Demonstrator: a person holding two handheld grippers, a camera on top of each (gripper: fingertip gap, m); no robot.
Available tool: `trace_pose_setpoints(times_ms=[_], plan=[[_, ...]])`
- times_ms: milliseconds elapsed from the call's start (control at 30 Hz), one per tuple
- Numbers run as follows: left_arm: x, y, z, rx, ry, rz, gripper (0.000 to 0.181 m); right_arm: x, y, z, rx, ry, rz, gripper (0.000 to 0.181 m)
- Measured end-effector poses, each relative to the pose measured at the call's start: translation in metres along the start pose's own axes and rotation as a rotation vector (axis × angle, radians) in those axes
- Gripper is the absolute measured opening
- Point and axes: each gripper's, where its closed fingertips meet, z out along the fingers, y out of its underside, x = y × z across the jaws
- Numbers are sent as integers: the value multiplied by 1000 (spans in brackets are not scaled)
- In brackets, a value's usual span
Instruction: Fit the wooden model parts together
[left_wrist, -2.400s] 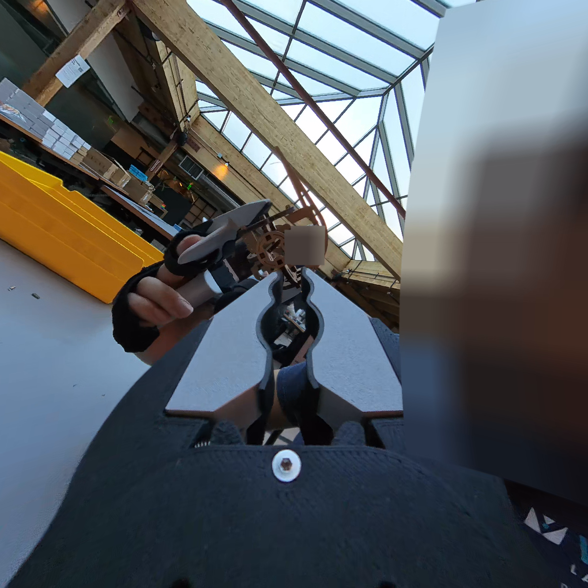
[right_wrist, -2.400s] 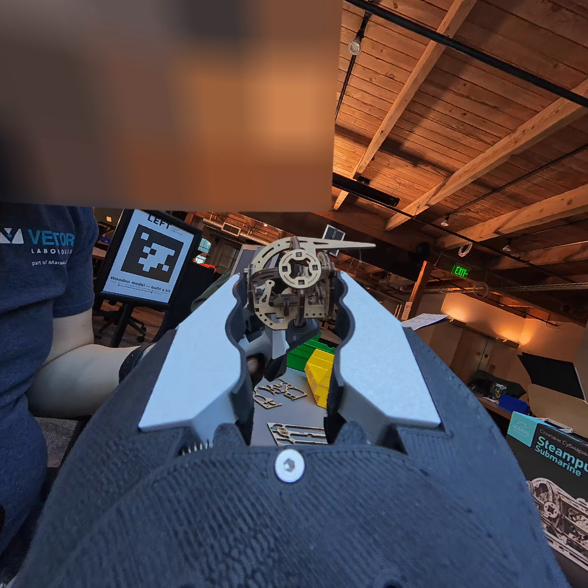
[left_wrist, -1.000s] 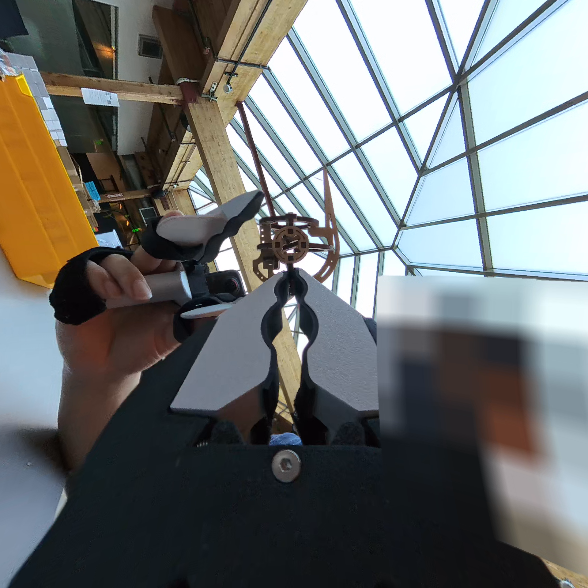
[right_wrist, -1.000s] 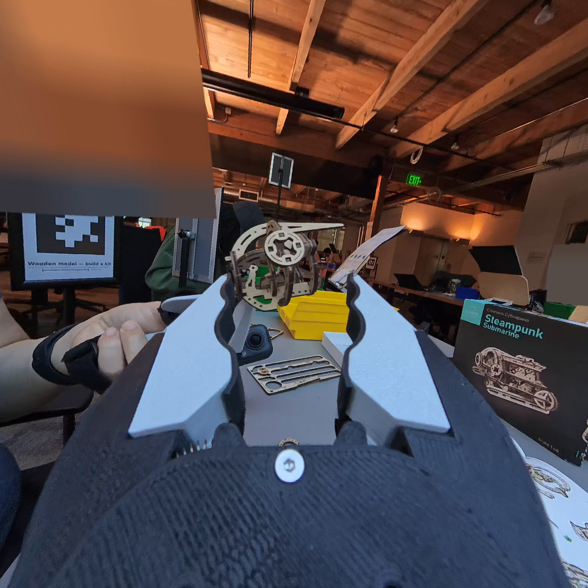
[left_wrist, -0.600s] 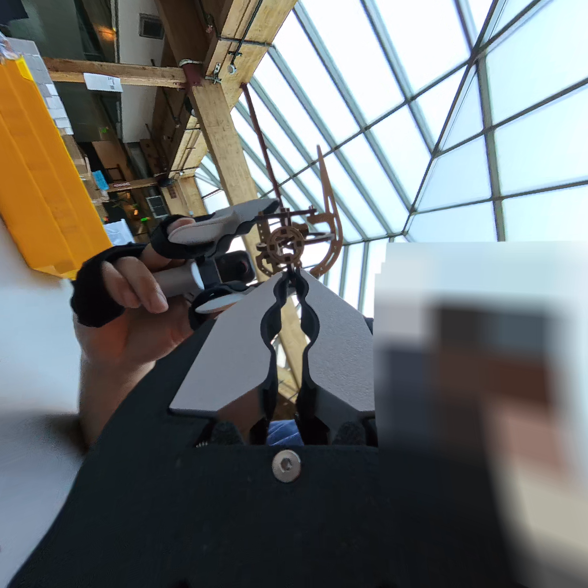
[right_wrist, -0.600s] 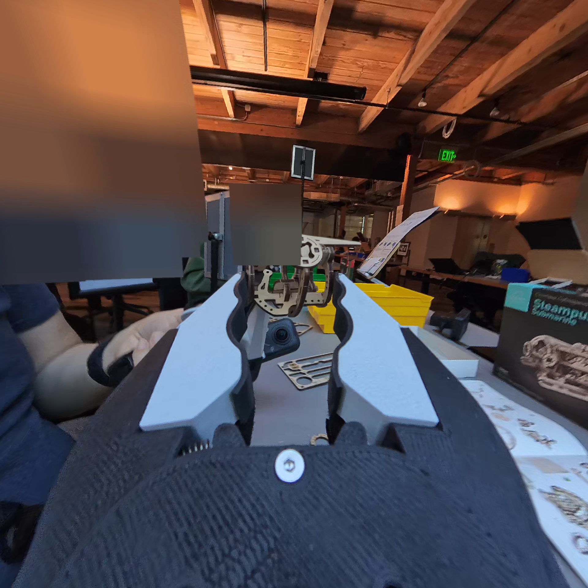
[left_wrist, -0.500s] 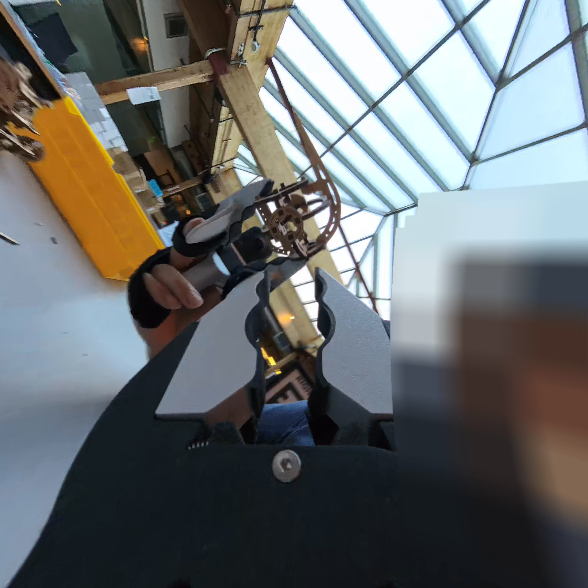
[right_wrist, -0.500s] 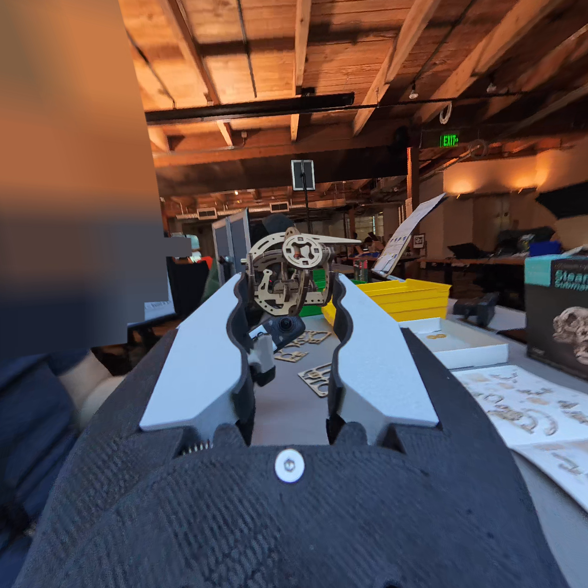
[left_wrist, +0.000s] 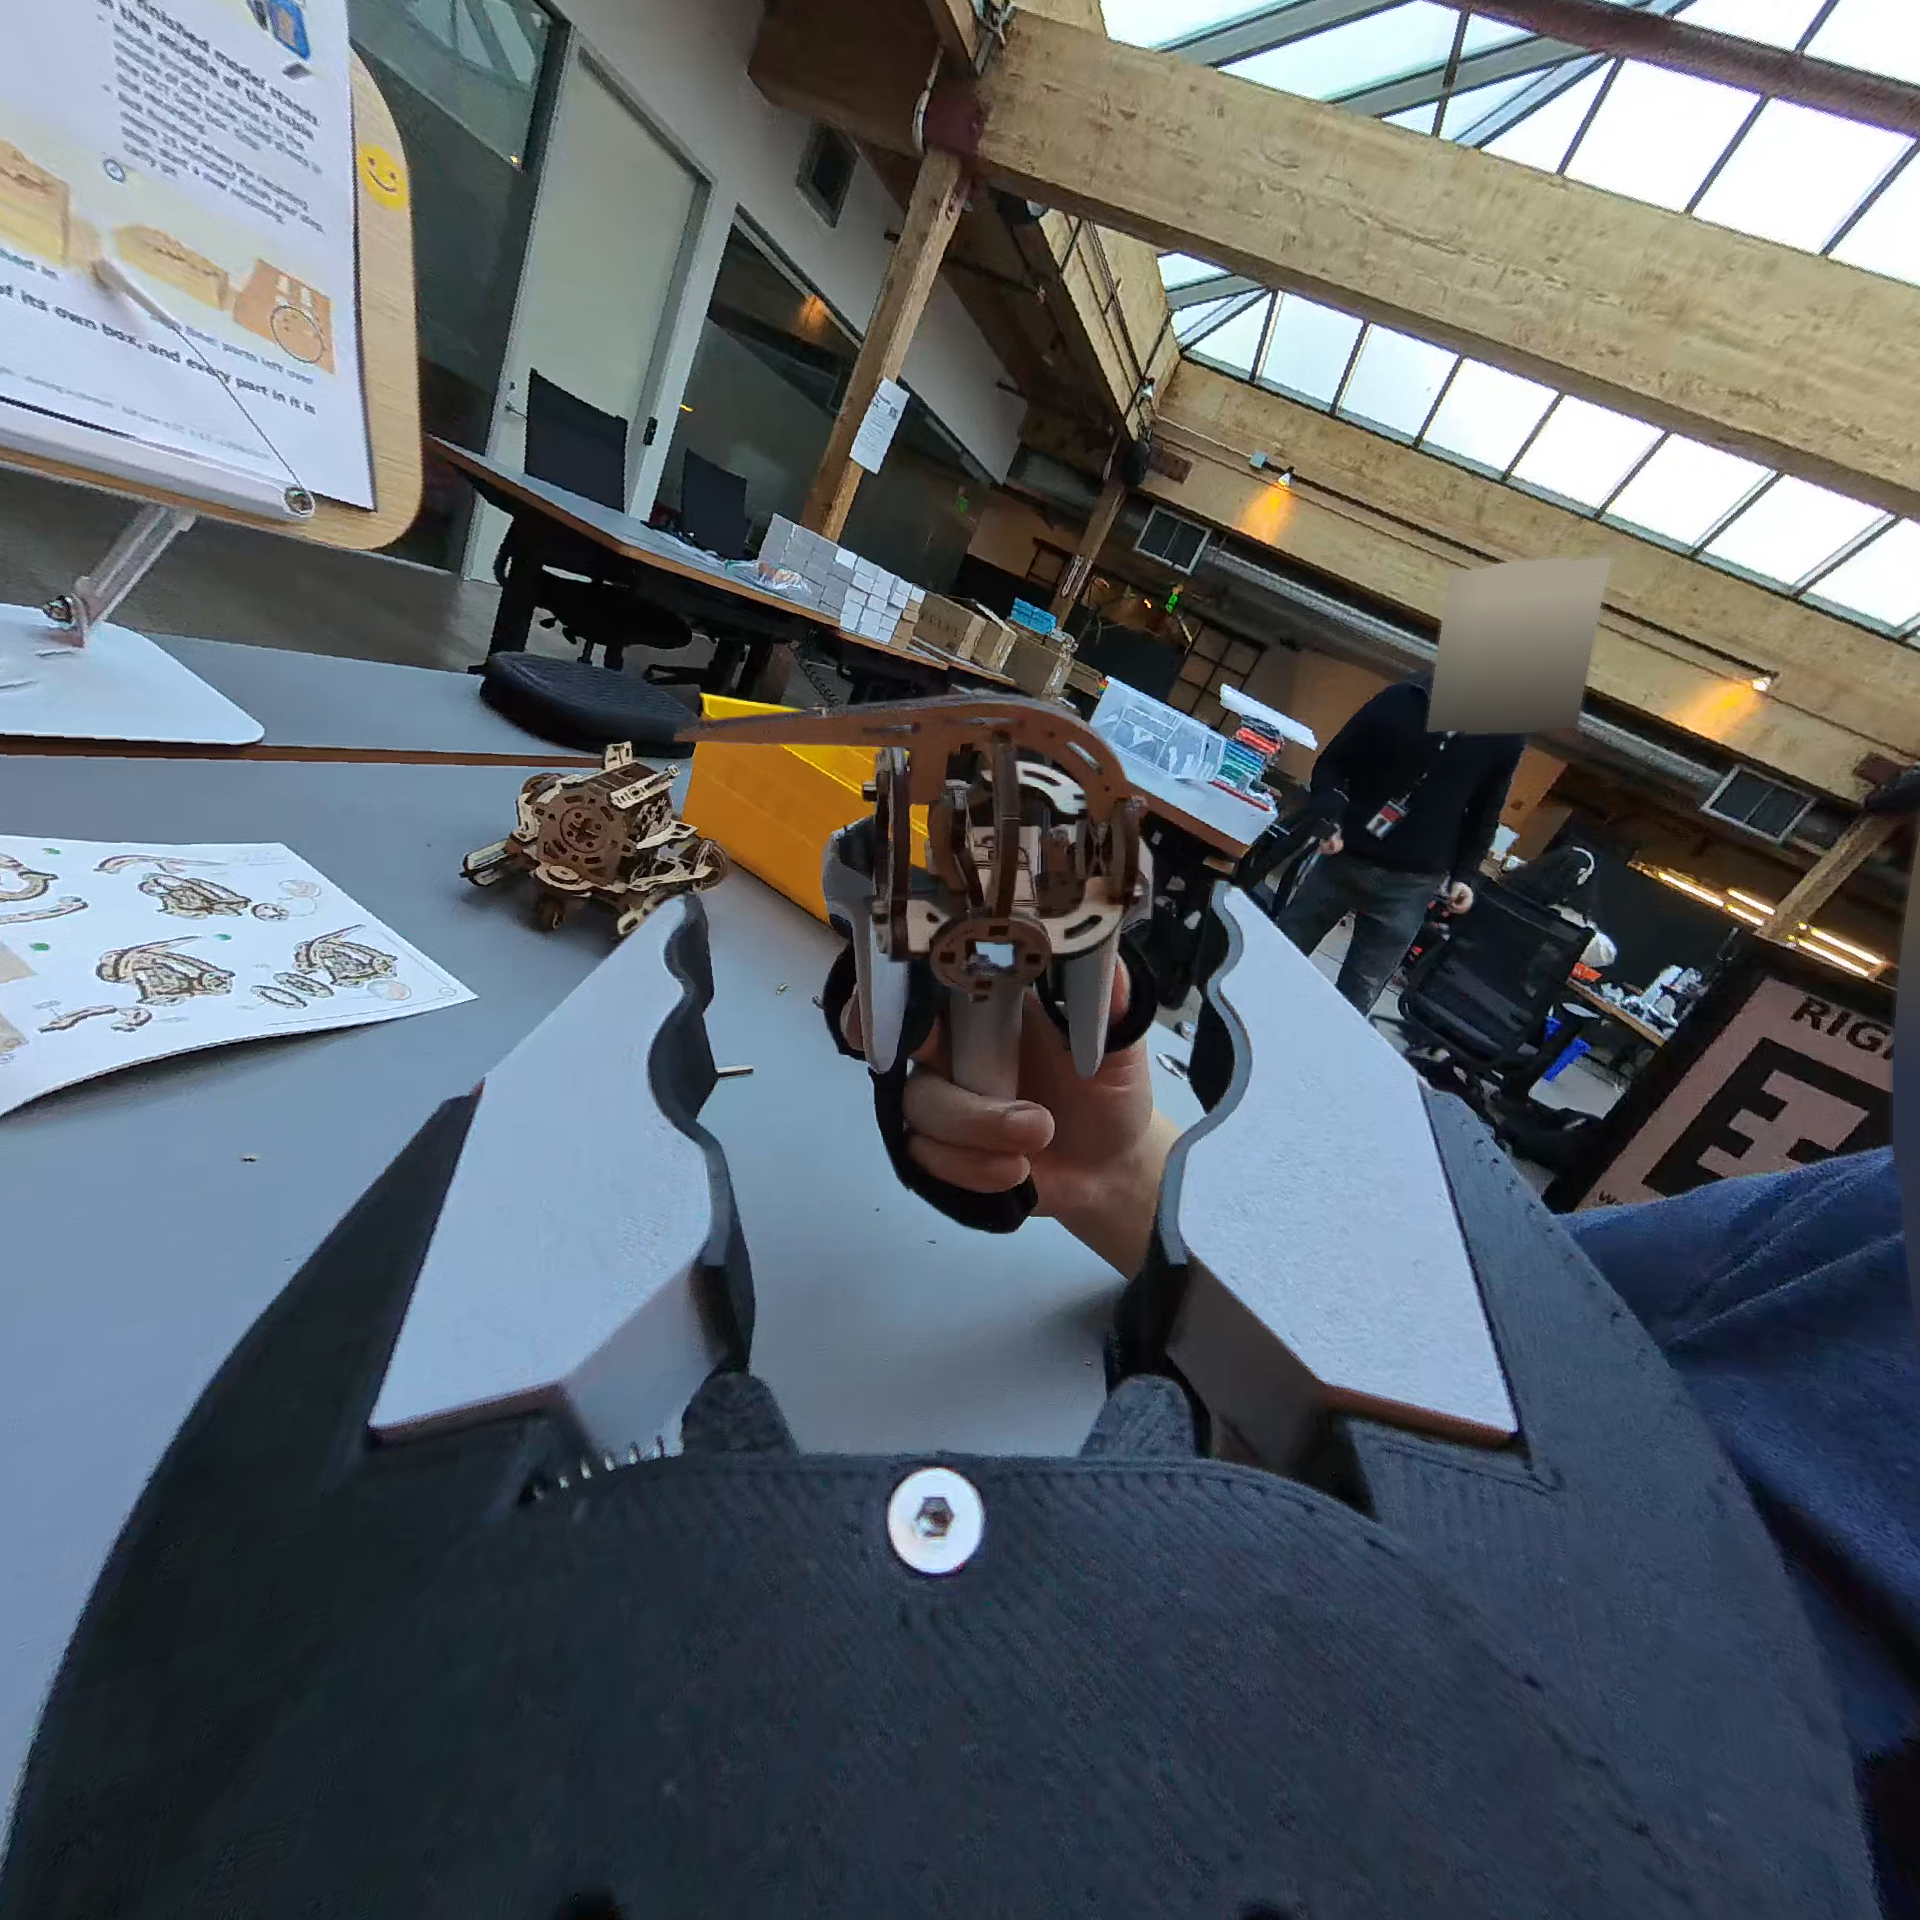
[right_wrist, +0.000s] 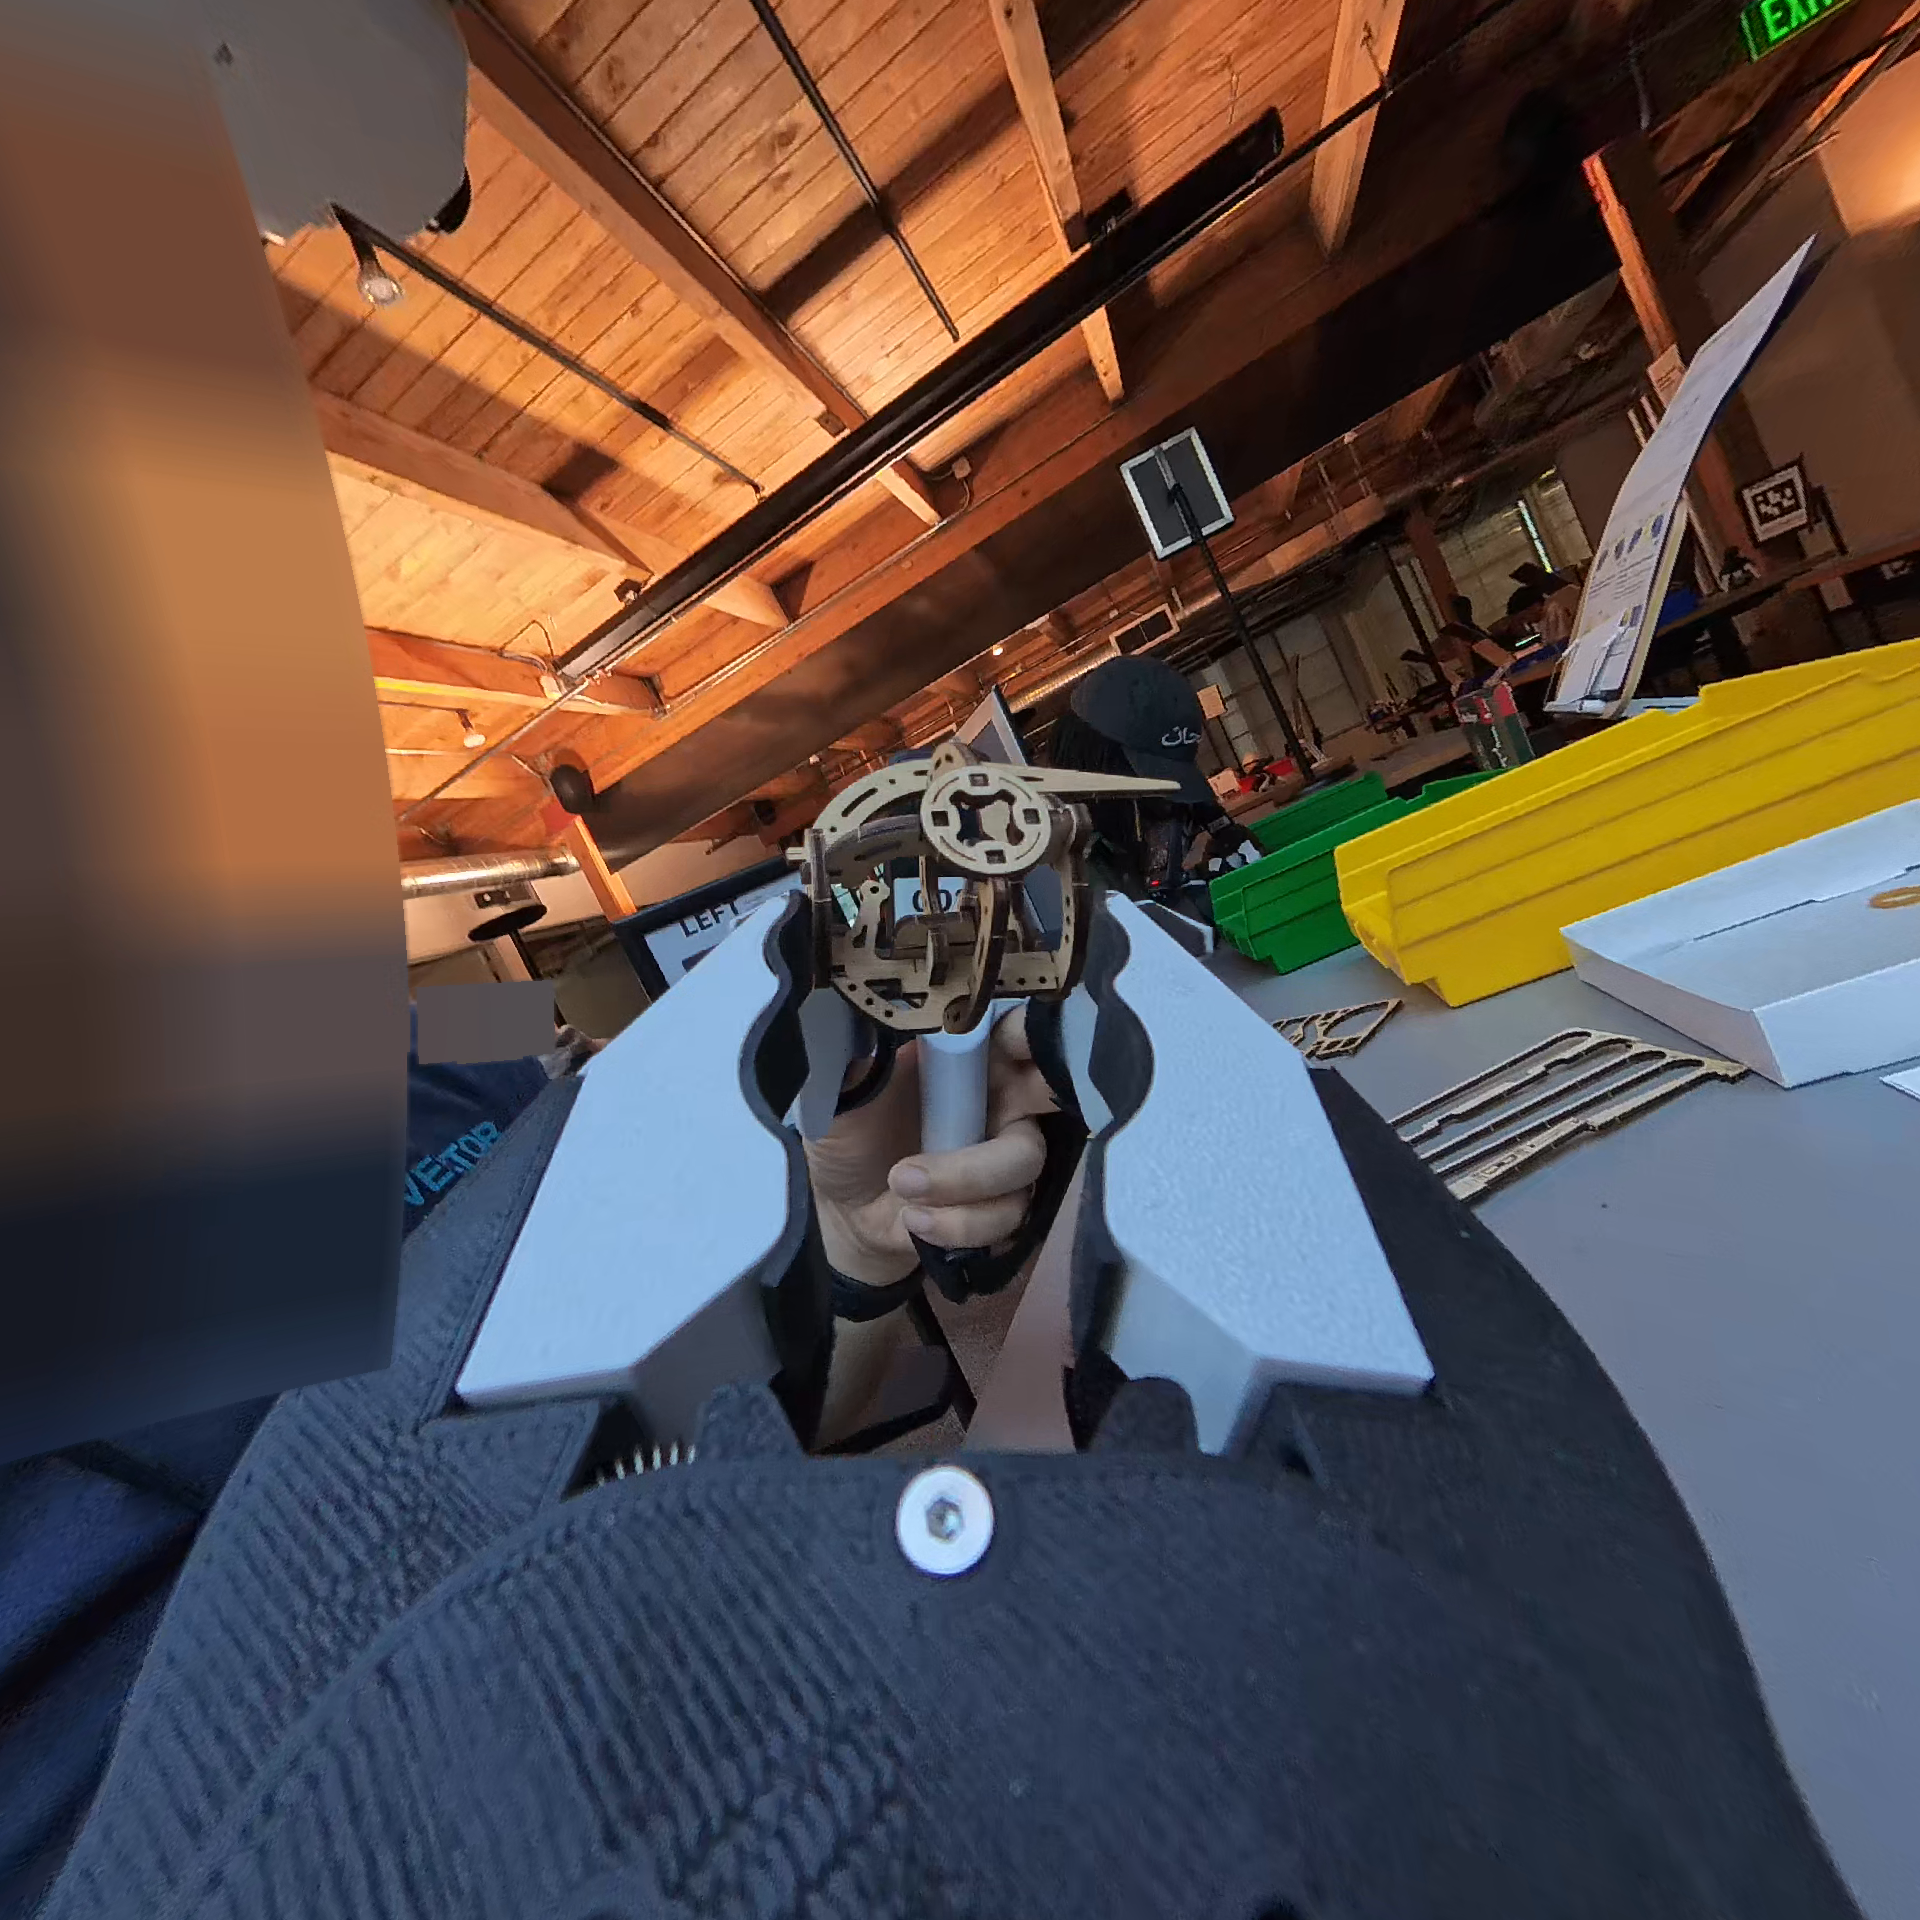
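Observation:
The wooden model assembly (right_wrist: 971, 821), a round cage of laser-cut rings with a long pointed strip on top, sits between the fingertips of my right gripper (right_wrist: 940, 914), which is shut on its sides. In the left wrist view the same model (left_wrist: 987, 935) is held up in the air by that gripper, with a gloved hand (left_wrist: 997, 1132) under it. My left gripper (left_wrist: 951, 909) is wide open and empty, a short way back from the model and facing it. Its fingers (right_wrist: 831, 1070) show below the model in the right wrist view.
A second wooden assembly (left_wrist: 597, 842) and a printed parts sheet (left_wrist: 187, 956) lie on the grey table (left_wrist: 260, 1195) to the left. Yellow bins (right_wrist: 1621, 821), a green bin (right_wrist: 1299, 883), a white box (right_wrist: 1766, 977) and emptied wooden part frames (right_wrist: 1538, 1091) lie to the right. A person (left_wrist: 1392, 831) stands far behind. Both grippers' tips are close together, under 4 cm apart.
My left gripper let go of the model, opened wide and drew back. My right gripper closed on the model and now holds it alone. Both views tipped down toward the table.

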Motion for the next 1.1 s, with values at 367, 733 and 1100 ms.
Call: trace_pose_setpoints(times_ms=[367, 733, 1100], plan=[[10, 3, -4, -10, 136, -42, 49, 1, 12, 5, -72, 15, -8, 49], [66, 9, -20, 15, 296, 358, 49, -62, 19, 10, -98, -233, -346, 48], [86, 16, -27, 45, 326, 534, 54, -86, 31, 12, -97, -269, -689, 48]])
